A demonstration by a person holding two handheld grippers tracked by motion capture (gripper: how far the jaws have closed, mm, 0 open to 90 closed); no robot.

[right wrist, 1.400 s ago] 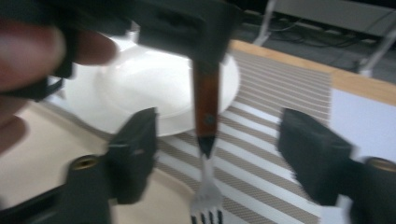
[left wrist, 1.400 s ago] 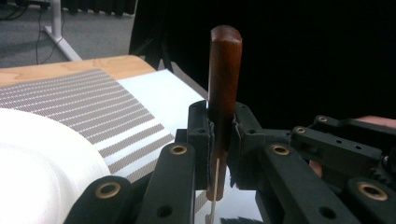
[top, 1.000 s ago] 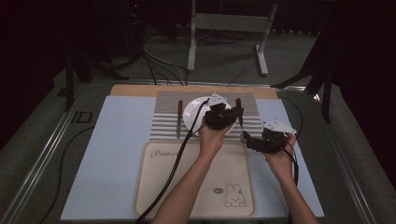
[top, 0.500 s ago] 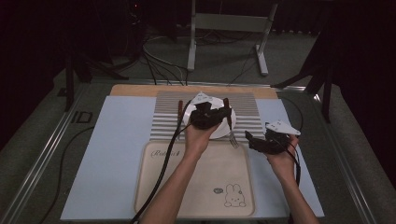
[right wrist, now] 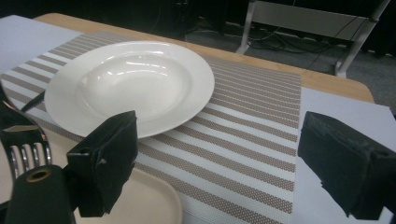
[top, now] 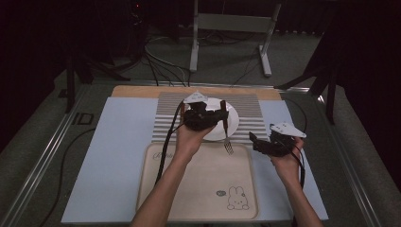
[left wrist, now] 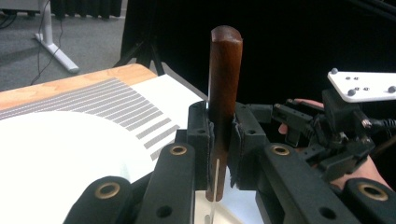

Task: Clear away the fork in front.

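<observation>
A fork with a brown wooden handle (left wrist: 225,70) stands upright between the jaws of my left gripper (left wrist: 223,128), which is shut on it. In the high view the left gripper (top: 220,118) hovers over the white plate (top: 231,124), and the fork's metal tines (top: 229,147) hang down over the tray's far edge. The plate (right wrist: 130,84) rests on a striped placemat (right wrist: 243,140). My right gripper (top: 257,142) is held to the right of the fork, its jaws wide apart with nothing between them (right wrist: 224,154). The fork's tines (right wrist: 23,149) show at the left edge there.
A beige tray (top: 198,189) with a bunny print lies in front of the placemat (top: 250,113) on a pale blue sheet (top: 118,156). Another brown-handled utensil (top: 181,109) lies on the mat left of the plate. Cables and a metal stand (top: 227,23) sit beyond the table.
My left gripper has carried the fork leftward and a little up, from the plate's right side to over the plate. The right gripper has stayed put.
</observation>
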